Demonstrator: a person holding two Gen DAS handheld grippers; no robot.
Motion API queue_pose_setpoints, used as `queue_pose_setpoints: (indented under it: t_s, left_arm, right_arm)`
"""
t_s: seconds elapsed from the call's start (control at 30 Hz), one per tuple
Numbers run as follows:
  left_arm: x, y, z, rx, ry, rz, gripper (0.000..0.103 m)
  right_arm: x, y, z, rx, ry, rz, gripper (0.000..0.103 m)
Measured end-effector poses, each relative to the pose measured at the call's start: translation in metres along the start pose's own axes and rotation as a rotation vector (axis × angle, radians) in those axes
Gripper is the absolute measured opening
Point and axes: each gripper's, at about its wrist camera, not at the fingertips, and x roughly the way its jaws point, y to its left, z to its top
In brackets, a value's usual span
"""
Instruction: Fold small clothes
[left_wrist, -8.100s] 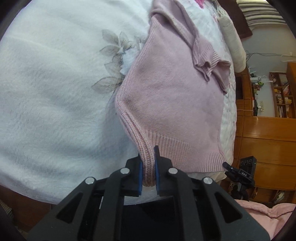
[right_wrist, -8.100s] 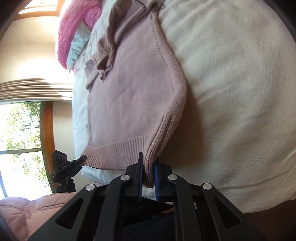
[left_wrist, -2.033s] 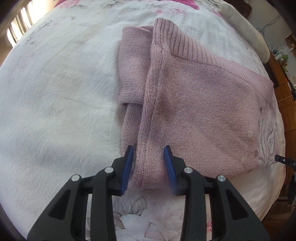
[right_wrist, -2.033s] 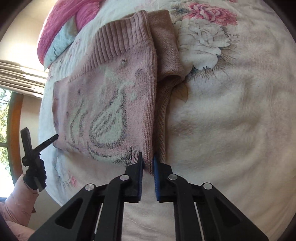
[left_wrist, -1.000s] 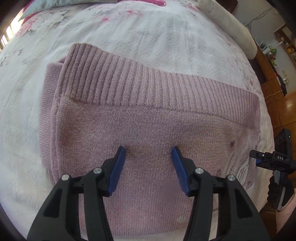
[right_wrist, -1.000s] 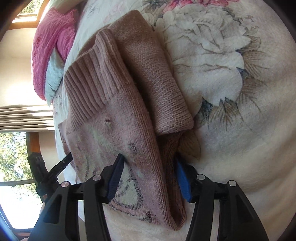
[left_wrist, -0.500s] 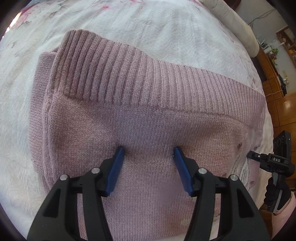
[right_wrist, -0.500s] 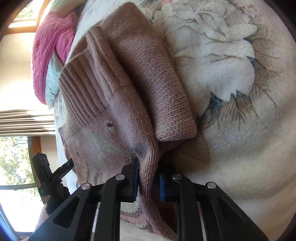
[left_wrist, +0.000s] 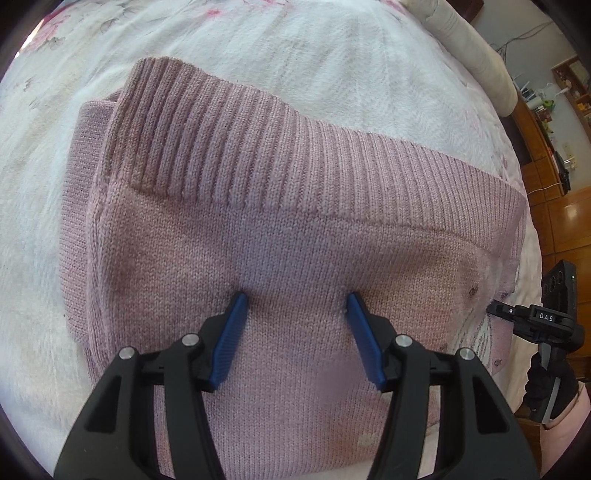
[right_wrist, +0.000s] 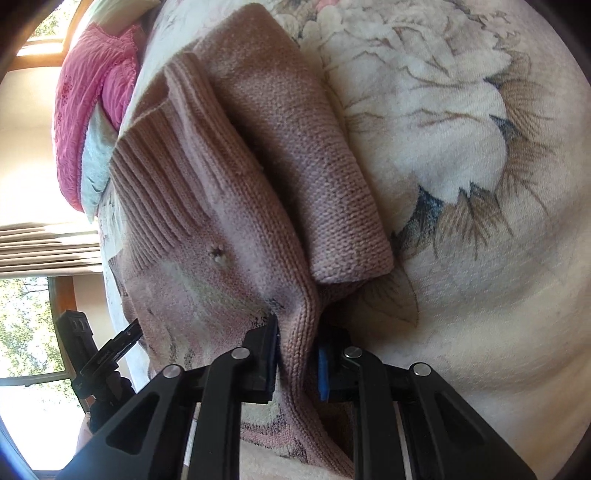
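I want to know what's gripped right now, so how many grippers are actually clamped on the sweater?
1. The right gripper is shut on the sweater's side edge. The left gripper is open, its fingertips pressing on the sweater's top.

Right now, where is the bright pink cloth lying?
In the right wrist view, the bright pink cloth lies at the upper left on the floral bedspread, beyond the ribbed hem of the pink sweater, near the window.

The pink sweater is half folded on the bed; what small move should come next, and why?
Probably lift the right gripper and carry its edge across. It is shut on the side edge of the pink sweater, while the left gripper is open, tips pressing on the middle, likely as an anchor for the fold.
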Motion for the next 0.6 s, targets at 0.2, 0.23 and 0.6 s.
queue_pose_setpoints:
  t_s: [0.2,0.23,0.6]
  left_arm:
    - [-0.061,0.027,-0.020,-0.094,-0.091,-0.044,0.056]
    - [-0.068,0.031,-0.023,-0.097,-0.104,-0.050,0.056]
    - [-0.119,0.084,-0.039,-0.167,-0.190,-0.070,0.057]
  right_arm:
    - [-0.058,0.072,-0.009,-0.116,-0.085,0.170,0.015]
    - [-0.063,0.090,-0.010,-0.157,-0.087,0.173,0.015]
    - [0.003,0.272,-0.041,-0.527,0.057,0.139,0.015]
